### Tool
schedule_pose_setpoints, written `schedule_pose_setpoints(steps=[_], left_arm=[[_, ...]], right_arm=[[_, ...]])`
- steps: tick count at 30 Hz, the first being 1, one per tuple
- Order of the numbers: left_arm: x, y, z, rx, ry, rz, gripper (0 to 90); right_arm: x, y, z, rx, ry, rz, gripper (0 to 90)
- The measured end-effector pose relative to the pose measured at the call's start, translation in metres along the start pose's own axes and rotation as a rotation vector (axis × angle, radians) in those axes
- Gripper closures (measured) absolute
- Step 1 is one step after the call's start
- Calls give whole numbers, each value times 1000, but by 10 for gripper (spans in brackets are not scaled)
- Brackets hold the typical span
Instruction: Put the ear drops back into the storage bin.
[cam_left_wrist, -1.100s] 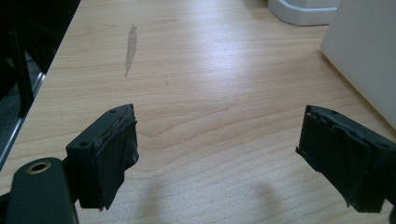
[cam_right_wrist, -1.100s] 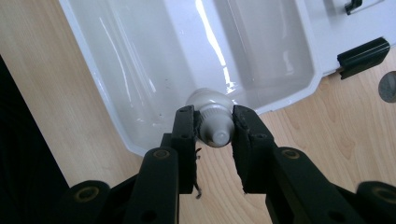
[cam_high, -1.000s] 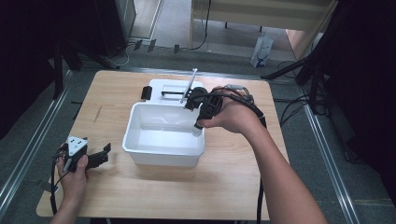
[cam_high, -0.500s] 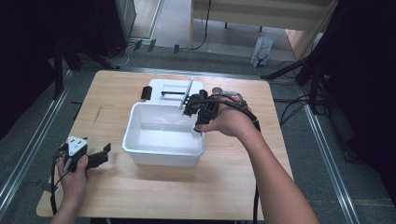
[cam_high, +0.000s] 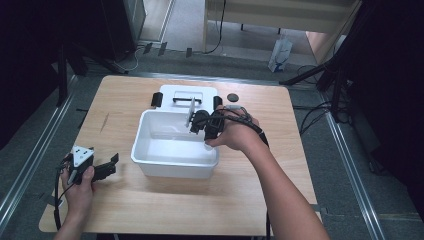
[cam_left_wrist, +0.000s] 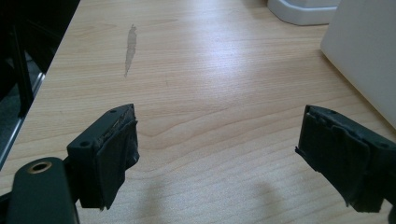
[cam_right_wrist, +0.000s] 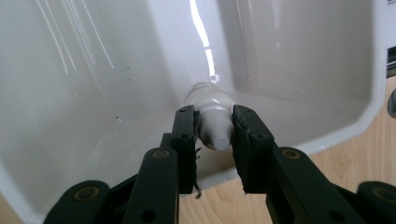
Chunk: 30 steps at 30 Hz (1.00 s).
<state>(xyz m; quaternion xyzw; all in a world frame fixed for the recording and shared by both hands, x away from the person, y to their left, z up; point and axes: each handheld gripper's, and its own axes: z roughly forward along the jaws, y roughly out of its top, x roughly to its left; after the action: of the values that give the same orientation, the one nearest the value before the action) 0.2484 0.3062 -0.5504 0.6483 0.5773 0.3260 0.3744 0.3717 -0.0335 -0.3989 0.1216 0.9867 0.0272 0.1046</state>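
Right gripper (cam_right_wrist: 214, 128) has its fingers (cam_right_wrist: 186, 133) clamped on a small clear bottle (cam_right_wrist: 212, 116), pinching it at the white nozzle end with the tip poking back toward the camera between the two jaws. Left gripper (cam_left_wrist: 217, 158) is spread wide with nothing between the pads (cam_left_wrist: 114, 154), just bare wood under them.

Biggest thing first: a light wooden table (cam_high: 250, 200) with a faint grey scuff (cam_left_wrist: 130, 46) on its left part. In the middle of it sits a white tub (cam_high: 172, 162), open on top. Right behind the tub, on the far side and touching or nearly touching it, lies a white lid (cam_high: 185, 92) with a black handle and black clips at its ends. A small dark round thing (cam_high: 232, 97) sits on the table just right of the lid, too small to say what it is.

The right hand (cam_high: 240, 135) reaches in from the right and holds its gripper over the tub's far right corner, so the bottle hangs inside the tub, body pointing down toward the tub's inner wall. Can't tell if it touches the wall.

The left hand (cam_high: 80, 182) rests on the near left part of the table, its gripper aimed at the tub's left side but well apart from it.
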Motion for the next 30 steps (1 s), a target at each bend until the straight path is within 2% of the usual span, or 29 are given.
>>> schedule_pose_setpoints(steps=[8, 12, 30], left_arm=[[0, 0, 0, 0, -1, 1, 132], [0, 0, 0, 1, -1, 2, 132], [0, 0, 0, 2, 1, 2, 138]], right_arm=[[-2, 2, 19, 16, -1, -37, 718], [-2, 5, 24, 41, -8, -45, 718], [-5, 16, 44, 122, 31, -33, 719]])
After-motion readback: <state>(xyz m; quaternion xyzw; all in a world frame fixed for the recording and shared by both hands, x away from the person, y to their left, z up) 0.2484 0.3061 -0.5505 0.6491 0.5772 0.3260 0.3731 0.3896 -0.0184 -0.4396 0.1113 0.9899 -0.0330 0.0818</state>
